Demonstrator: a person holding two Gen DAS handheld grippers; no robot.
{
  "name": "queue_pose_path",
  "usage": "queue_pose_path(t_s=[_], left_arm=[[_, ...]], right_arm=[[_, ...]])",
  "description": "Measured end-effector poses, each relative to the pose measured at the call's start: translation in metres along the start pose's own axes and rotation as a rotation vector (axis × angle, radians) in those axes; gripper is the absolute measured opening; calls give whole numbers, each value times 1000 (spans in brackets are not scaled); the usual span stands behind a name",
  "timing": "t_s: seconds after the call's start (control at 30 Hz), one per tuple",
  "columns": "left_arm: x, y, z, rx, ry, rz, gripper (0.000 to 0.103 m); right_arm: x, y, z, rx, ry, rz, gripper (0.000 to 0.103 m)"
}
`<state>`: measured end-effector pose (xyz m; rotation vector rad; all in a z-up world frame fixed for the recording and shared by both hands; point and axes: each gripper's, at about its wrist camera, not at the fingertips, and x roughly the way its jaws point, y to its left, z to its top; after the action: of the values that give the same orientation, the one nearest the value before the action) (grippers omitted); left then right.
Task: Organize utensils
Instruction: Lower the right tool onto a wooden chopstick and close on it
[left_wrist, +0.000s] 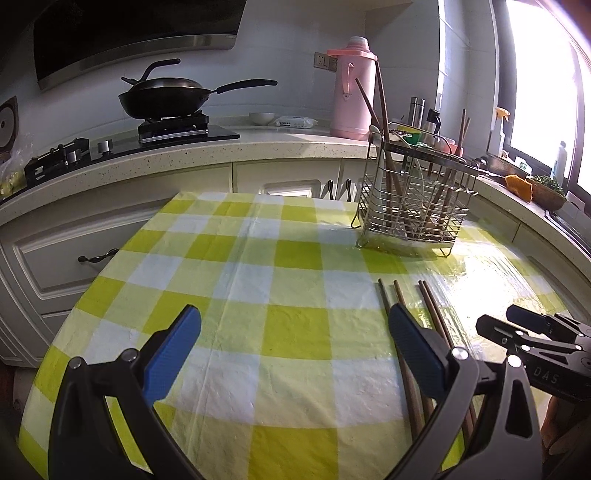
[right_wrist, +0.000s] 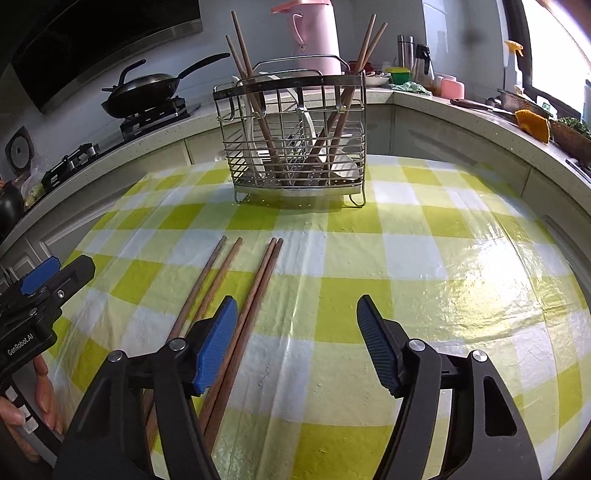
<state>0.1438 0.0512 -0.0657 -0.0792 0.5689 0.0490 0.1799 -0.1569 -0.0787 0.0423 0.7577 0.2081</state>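
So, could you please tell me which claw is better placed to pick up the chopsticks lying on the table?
Right, probably. The right claw is open with the chopsticks just beside its inner finger; the left claw has bare cloth between its fingers.

A home kitchen: a black wok (left_wrist: 162, 98) sits on a gas hob (left_wrist: 173, 127) beneath a range hood (left_wrist: 136, 33), set into a speckled stone counter (left_wrist: 258, 147) that curves around cream cabinet fronts (left_wrist: 85, 254). A pink thermos flask (left_wrist: 352, 88), a white bowl (left_wrist: 261, 118) and wall sockets (left_wrist: 325, 61) line the tiled wall. In front, a green-and-white checked cloth (left_wrist: 295, 288) carries a wire cutlery drainer (right_wrist: 295, 136) with chopsticks, and loose chopsticks (right_wrist: 255, 288) beside it.
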Motion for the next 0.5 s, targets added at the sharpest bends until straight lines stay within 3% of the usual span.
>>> queue_pose_path(t_s=[0.23,0.5], left_arm=[[6,4,-1,-11,22,-18,98],[10,4,-2,-15,41,-6,98]], right_arm=[[8,9,1,-15,21,-13,63],[23,14,1,-25,75,-45,52]])
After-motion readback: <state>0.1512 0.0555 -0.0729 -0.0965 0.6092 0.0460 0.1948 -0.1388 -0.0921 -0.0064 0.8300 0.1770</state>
